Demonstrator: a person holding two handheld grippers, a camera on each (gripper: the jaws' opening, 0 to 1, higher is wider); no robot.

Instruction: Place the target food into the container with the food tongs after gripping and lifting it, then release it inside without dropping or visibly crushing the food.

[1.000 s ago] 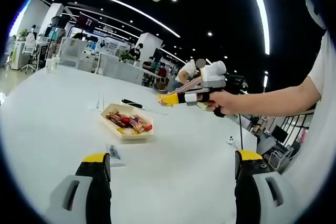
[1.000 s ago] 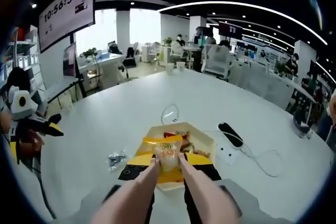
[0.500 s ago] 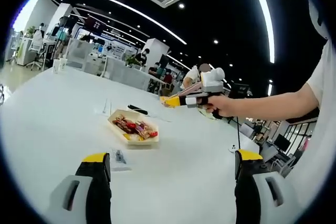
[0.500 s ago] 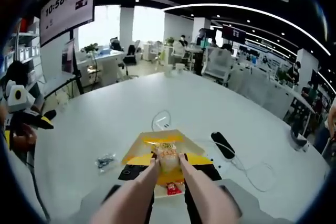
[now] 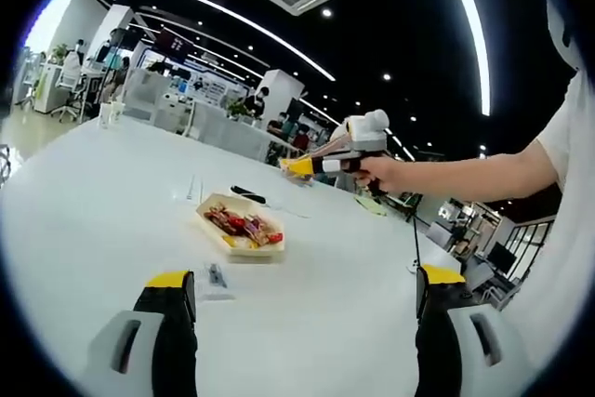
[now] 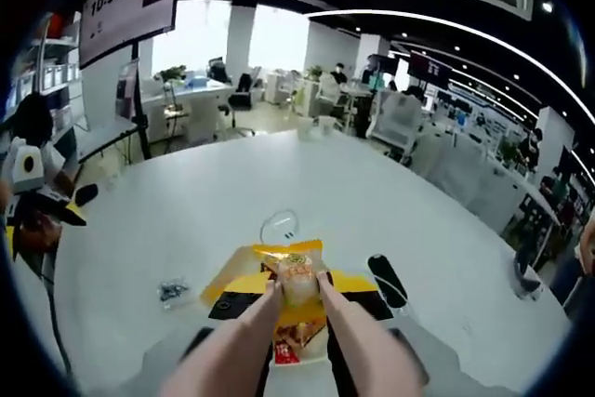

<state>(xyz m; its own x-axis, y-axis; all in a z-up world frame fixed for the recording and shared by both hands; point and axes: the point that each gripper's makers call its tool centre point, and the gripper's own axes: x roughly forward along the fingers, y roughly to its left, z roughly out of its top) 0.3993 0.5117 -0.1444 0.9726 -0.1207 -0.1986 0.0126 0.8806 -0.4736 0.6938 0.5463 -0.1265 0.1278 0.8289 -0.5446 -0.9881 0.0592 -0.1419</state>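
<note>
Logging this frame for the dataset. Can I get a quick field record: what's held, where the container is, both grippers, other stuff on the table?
held item: yellow snack packet, pinched between pink tongs
right gripper: raised above the table, clamping the tongs
container: light tray on white table, already holding wrapped snacks
packet vs tray: still gripped, above the tray, not released
left gripper: open, holding nothing
other items: small wrapper, black oblong device
</note>
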